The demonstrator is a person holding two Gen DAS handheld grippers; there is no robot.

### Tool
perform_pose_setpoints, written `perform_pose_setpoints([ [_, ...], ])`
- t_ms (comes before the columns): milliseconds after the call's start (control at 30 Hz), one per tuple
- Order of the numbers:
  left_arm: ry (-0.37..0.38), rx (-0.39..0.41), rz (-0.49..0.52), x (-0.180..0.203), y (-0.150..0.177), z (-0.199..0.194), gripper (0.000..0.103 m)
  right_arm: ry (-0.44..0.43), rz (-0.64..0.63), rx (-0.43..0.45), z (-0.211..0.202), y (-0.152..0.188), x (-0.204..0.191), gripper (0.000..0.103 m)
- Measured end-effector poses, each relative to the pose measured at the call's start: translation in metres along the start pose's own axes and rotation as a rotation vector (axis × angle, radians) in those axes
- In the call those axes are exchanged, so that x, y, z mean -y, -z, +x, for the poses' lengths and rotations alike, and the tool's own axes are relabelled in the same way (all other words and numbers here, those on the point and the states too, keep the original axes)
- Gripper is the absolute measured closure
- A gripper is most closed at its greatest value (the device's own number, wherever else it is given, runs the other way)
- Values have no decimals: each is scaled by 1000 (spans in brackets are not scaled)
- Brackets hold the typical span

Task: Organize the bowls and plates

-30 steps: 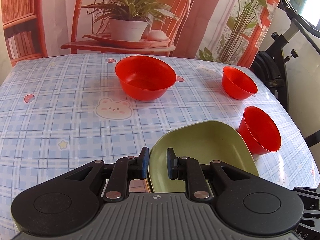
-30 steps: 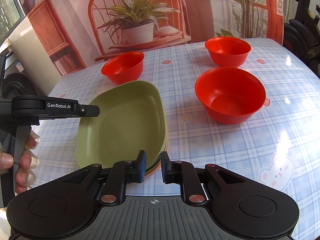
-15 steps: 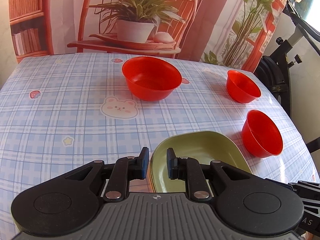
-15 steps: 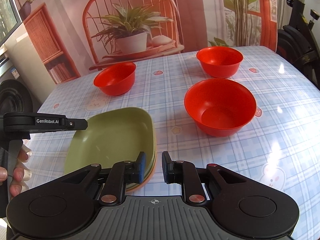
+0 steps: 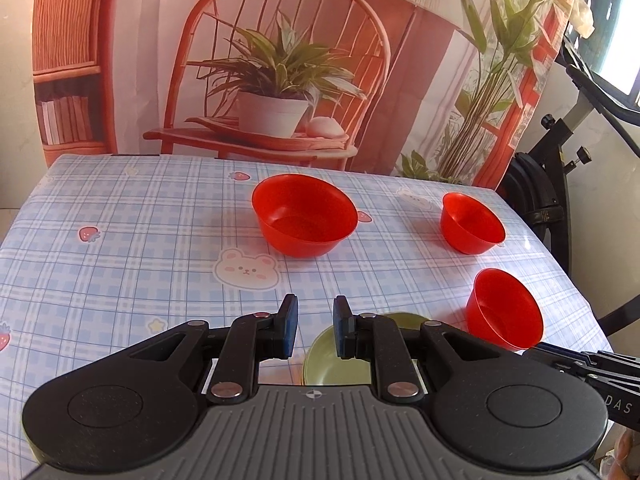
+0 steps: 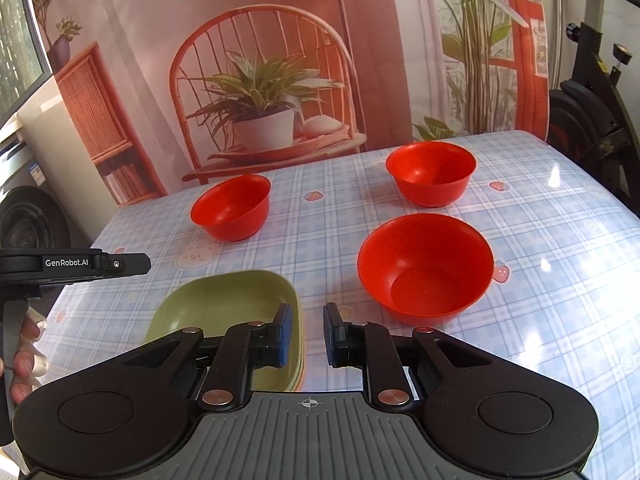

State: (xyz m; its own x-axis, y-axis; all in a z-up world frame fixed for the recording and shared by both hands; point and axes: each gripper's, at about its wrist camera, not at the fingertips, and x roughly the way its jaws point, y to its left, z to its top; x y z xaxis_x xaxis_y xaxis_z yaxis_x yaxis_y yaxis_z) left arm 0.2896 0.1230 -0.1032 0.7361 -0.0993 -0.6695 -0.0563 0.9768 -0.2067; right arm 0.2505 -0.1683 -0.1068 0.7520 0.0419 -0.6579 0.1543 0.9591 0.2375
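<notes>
A green plate [image 5: 340, 364] [image 6: 224, 304] lies on the checked tablecloth on top of other plates, near the front edge. My left gripper [image 5: 314, 328] hangs above its left rim, shut, with nothing between the pads. My right gripper [image 6: 306, 334] hovers over the plate's right rim, also shut and empty. A large red bowl [image 5: 304, 216] [image 6: 424, 264] stands beyond the plate. Two smaller red bowls [image 5: 472, 222] [image 5: 504, 312] stand apart from it, seen in the right wrist view as one bowl [image 6: 232, 206] at the left and one bowl [image 6: 432, 172] at the back.
The blue checked tablecloth [image 5: 120, 240] covers the table; its left half holds no dishes. A printed backdrop with a chair and a plant hangs behind. An exercise bike [image 5: 540, 200] stands past the right edge. A hand [image 6: 28, 356] holds the left gripper's handle.
Both grippers have risen and pulled back from the green plate, which stays on the table and now shows lower and smaller in each view. Jaws unchanged.
</notes>
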Motion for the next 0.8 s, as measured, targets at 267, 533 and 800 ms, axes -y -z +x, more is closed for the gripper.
perform_pose_setpoints([
  [267,-19,66,65,-13,-42,-23,82,-16,-14,53,-4,-36,-3,86],
  [533,-24,56,63,-31,-54,17,82,-36,-11,0,40,-60,-13,86],
  [800,32,-7,-18,-51,-64,81,76,-25,-52,-55,97,-92,-29,85],
])
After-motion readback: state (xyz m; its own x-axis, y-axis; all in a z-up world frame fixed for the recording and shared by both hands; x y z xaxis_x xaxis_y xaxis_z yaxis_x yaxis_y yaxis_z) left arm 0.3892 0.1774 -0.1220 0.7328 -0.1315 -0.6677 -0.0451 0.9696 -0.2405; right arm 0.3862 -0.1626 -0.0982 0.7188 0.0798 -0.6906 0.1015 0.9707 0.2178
